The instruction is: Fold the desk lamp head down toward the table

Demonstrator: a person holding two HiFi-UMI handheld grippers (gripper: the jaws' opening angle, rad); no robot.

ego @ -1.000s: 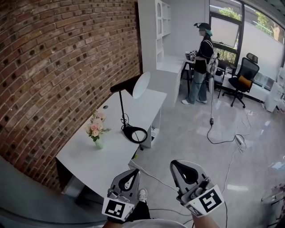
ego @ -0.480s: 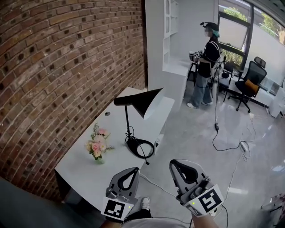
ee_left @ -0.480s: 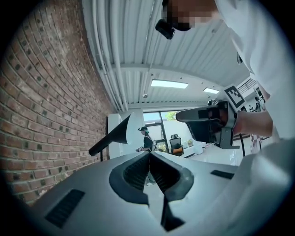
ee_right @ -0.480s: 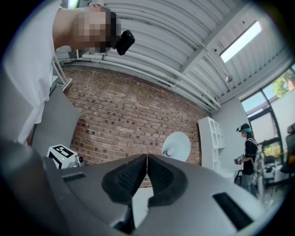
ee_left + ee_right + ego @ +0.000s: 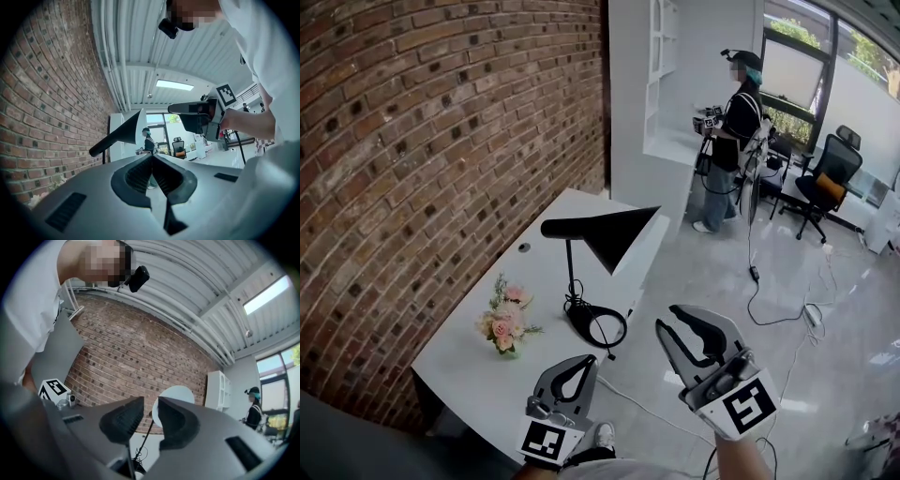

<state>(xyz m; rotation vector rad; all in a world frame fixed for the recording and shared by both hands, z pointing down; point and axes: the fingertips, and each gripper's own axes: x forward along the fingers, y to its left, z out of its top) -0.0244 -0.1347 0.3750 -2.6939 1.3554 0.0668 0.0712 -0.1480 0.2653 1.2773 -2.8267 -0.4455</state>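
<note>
A black desk lamp stands on the white table (image 5: 469, 349), its cone head (image 5: 614, 234) held level on a thin stem above a ring base (image 5: 598, 324). Both grippers hover off the table's near side, apart from the lamp. My left gripper (image 5: 585, 361) is shut and empty. My right gripper (image 5: 666, 322), a little higher, is open with nothing between its fingers. The left gripper view has the lamp head (image 5: 123, 136) beyond the shut left gripper (image 5: 152, 164). In the right gripper view the shade's white inside (image 5: 176, 397) shows past the parted right gripper (image 5: 150, 414).
A small vase of pink flowers (image 5: 507, 320) stands on the table left of the lamp. A brick wall (image 5: 422, 159) runs behind the table. Farther off are a white shelf unit (image 5: 661, 84), a person (image 5: 733, 122), an office chair (image 5: 825, 178) and cables on the floor (image 5: 769, 300).
The right gripper has risen a little and its jaws have parted. The lamp looks nearer and its head more side-on as the head view shifted. The left gripper stays shut.
</note>
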